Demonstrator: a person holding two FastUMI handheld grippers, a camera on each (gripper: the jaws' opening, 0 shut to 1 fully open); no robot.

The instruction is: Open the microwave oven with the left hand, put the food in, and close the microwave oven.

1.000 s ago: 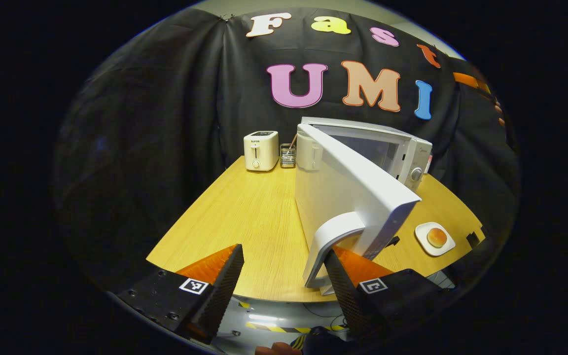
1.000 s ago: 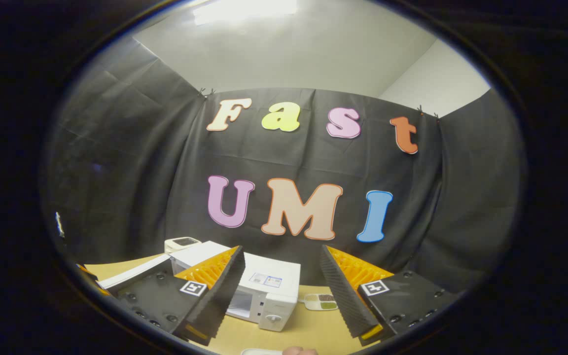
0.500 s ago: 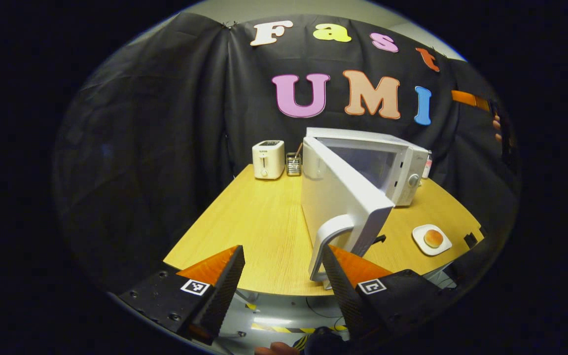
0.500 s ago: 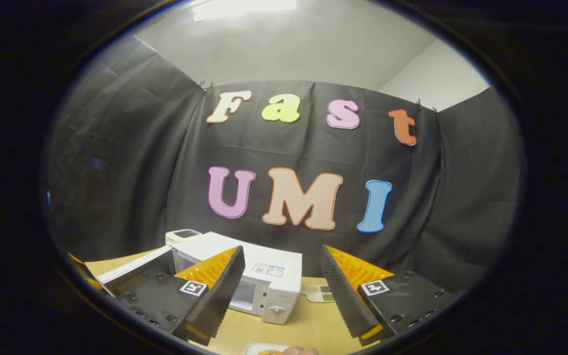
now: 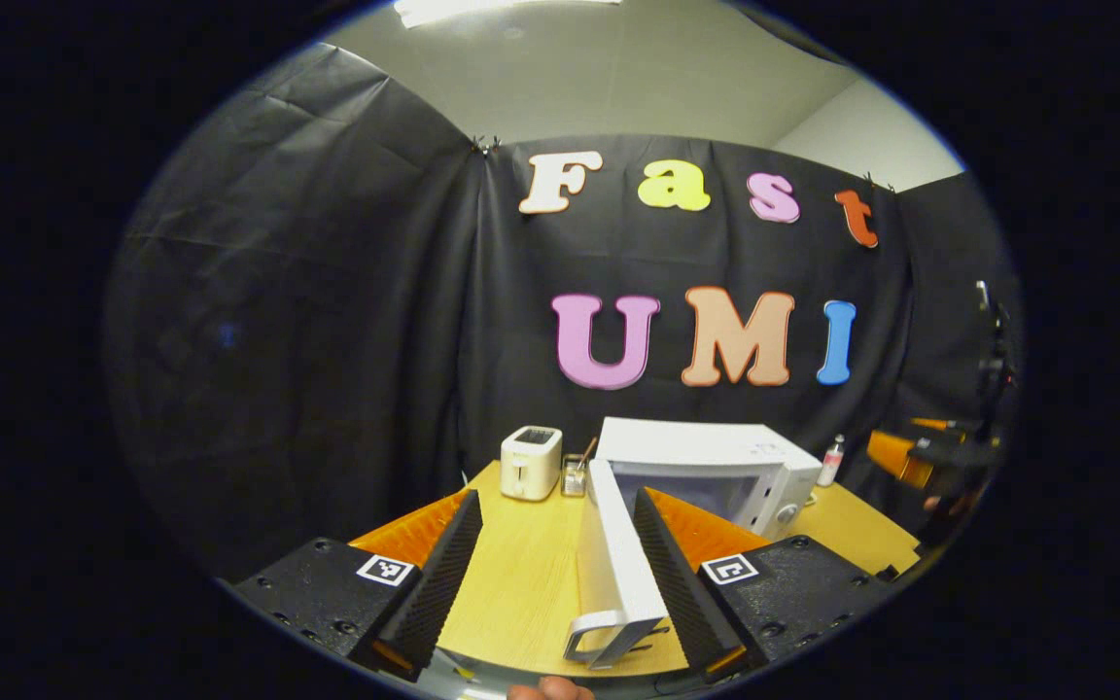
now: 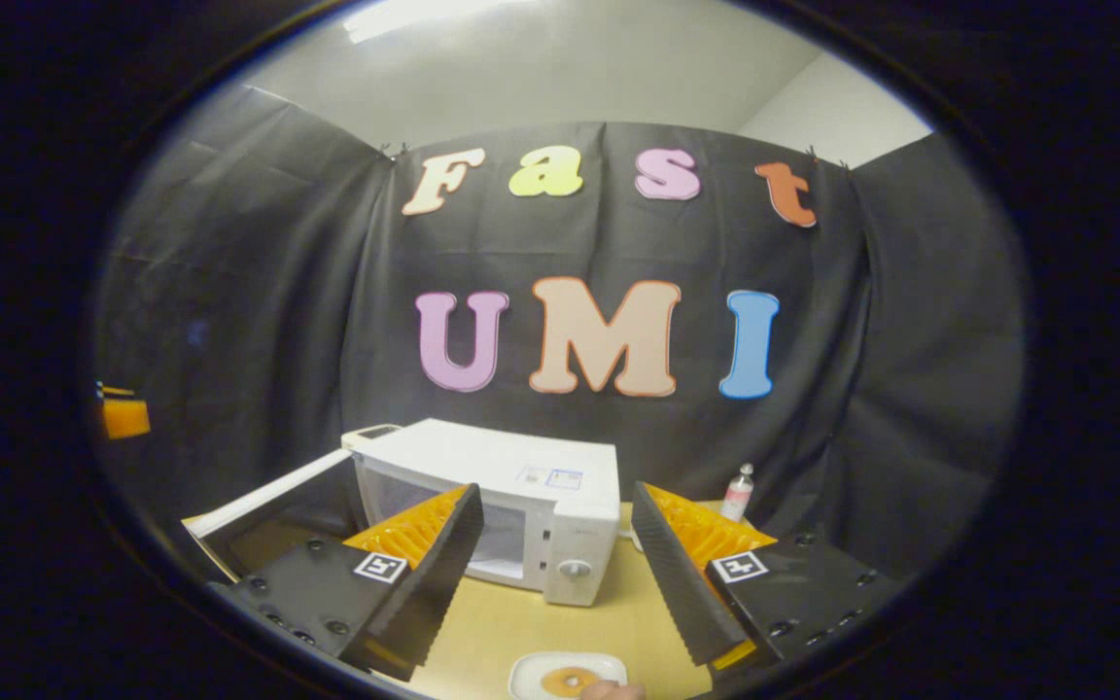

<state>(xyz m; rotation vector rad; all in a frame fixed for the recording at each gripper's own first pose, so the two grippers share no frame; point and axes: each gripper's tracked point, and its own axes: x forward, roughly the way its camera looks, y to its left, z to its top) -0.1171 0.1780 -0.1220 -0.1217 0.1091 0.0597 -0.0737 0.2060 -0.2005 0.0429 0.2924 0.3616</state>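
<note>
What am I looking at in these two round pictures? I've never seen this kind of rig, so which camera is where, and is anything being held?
There is no robot here: a person holds a two-finger tool in each hand, and a fisheye camera rides on each tool, looking along its fingers. In the left gripper view, the left tool stands open with nothing held; the microwave door is swung open and its handle shows between the fingers, untouched as far as I can tell. Behind it on the wooden table are the microwave, a toaster and a small bottle. In the right gripper view, the right tool is also open and empty, facing the microwave. Below it sits a white plate with the food, not yet picked up.
</note>
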